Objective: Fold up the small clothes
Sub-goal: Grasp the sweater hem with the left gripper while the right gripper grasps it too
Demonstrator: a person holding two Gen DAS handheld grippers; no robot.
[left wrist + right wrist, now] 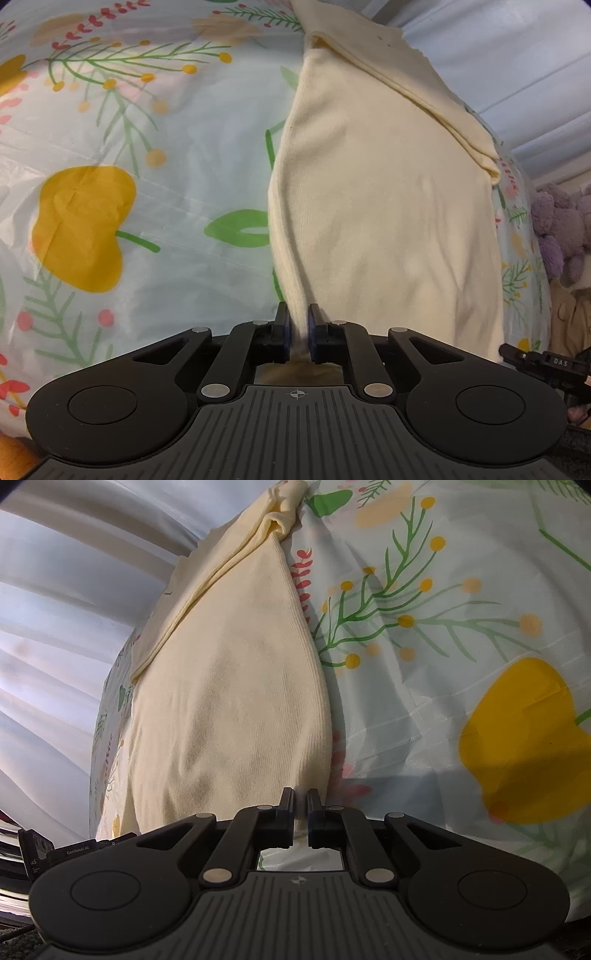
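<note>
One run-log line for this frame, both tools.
phase: grasp | left tool: shut on cream garment near edge | right tool: shut on same edge | surface: floral cloth

The left gripper (298, 325) pointed steeply down. Its two black fingers (282, 325) were squeezed almost together, and they pinched a thin fold of the cream cloth (388, 206) between their blue pads. The right gripper (301, 808) also pointed down, a bit less steeply. Its fingers (286, 808) were nearly touching too, and they nipped the near edge of the same cloth. In the left camera's view, the tip of the right gripper showed at the far right edge.
</note>
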